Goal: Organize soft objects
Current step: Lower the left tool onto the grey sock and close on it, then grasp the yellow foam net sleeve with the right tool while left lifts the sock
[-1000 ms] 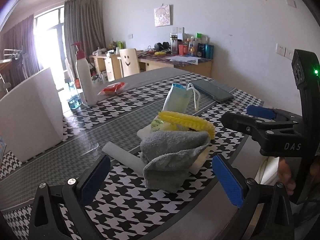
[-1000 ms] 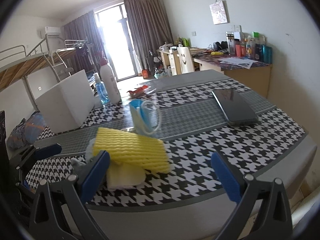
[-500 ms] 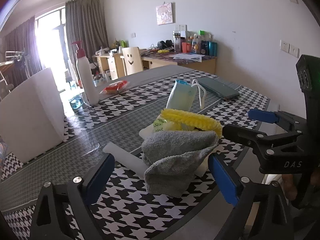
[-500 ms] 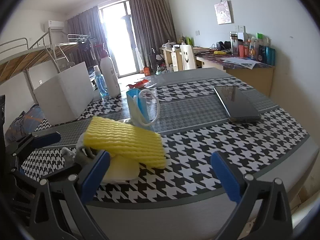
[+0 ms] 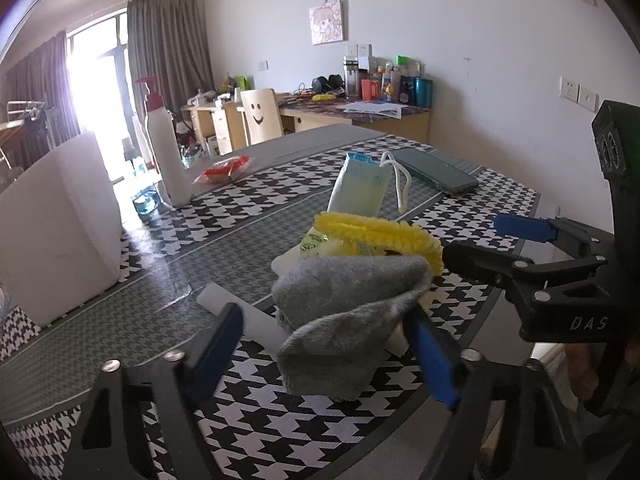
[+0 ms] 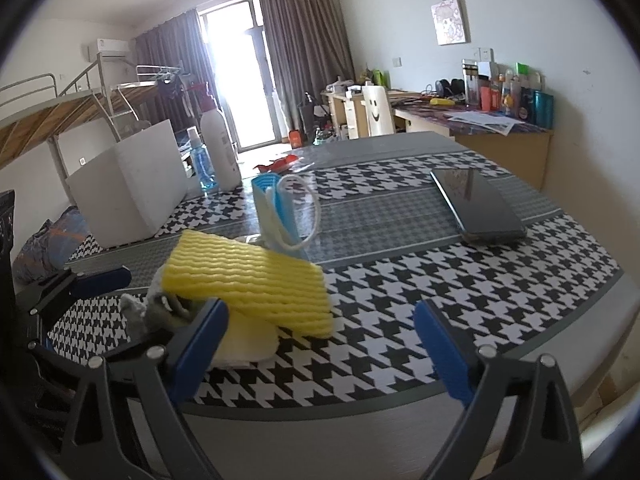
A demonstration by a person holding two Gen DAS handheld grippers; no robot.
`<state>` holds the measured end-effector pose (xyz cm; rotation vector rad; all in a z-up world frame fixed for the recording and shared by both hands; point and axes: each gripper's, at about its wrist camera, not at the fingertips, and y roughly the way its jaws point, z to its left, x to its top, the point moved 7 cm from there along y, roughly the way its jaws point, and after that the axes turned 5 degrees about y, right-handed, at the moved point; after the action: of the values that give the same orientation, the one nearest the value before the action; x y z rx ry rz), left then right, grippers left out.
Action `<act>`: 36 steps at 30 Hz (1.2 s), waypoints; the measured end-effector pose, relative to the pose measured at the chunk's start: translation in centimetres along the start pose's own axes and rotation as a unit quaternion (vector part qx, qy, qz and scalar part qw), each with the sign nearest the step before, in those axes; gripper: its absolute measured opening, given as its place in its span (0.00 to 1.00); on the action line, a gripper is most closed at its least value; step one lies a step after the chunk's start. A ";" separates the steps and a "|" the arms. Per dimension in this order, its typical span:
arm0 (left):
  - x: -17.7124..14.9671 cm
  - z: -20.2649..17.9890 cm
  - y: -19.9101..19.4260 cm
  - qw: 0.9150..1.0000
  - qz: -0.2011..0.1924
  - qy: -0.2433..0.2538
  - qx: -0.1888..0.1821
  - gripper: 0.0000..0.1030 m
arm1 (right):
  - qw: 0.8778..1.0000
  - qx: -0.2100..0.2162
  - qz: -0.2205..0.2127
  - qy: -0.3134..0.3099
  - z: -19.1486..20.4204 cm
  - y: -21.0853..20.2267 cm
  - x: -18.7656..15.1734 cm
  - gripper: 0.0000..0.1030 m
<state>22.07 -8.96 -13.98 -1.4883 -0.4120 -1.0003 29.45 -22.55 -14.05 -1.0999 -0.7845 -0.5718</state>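
Observation:
A grey cloth (image 5: pixel 348 312) lies folded on the houndstooth table (image 5: pixel 280 412), on top of a small heap. My left gripper (image 5: pixel 324 316) straddles it and its jaws are closing; the right pad (image 5: pixel 432 356) is at the cloth's edge, the left pad (image 5: pixel 216 344) stands apart from it. Behind the cloth sit a yellow sponge (image 5: pixel 380 232) (image 6: pixel 248 276), a green-yellow packet (image 5: pixel 316 240) and an upright face-mask pack (image 5: pixel 362 188) (image 6: pixel 276 208). My right gripper (image 6: pixel 320 340) (image 5: pixel 500 242) is open beside the sponge, with nothing between its pads.
A white foam tube (image 5: pixel 240 312) lies left of the cloth. A white box (image 5: pixel 60 220), a pump bottle (image 5: pixel 164 152), a blue bottle (image 6: pixel 200 164) and a red packet (image 5: pixel 224 168) stand farther back. A dark tablet (image 6: pixel 476 204) lies at the right. The table's rim (image 6: pixel 360 412) is close below.
The left gripper's pads have drawn inward around the grey cloth, which now fills more of the view. The right gripper has stayed wide open and hardly moved.

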 end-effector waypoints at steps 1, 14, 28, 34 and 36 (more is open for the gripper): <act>-0.1 0.0 0.2 1.000 0.002 -0.002 -0.003 0.65 | 1.000 0.000 0.000 0.002 -0.1 0.0 0.1 0.93; -0.5 0.4 -0.1 0.999 0.003 -0.014 -0.043 0.18 | 1.000 0.017 0.008 -0.004 0.9 0.9 0.0 0.93; -0.3 2.5 -3.9 0.998 -0.033 -0.028 -0.040 0.14 | 0.999 0.035 0.008 -0.038 3.7 1.9 0.2 0.92; -0.5 2.9 -4.1 0.998 -0.032 -0.033 -0.036 0.14 | 0.998 0.032 0.023 -0.047 4.0 2.9 0.1 0.82; -0.6 3.1 -4.0 0.998 -0.029 -0.037 -0.039 0.14 | 0.998 0.025 0.028 -0.054 4.0 3.2 -0.2 0.81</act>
<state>19.82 -5.08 -11.58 -1.5952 -0.4762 -1.0184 30.67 -17.65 -15.03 -1.1094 -0.8538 -0.4464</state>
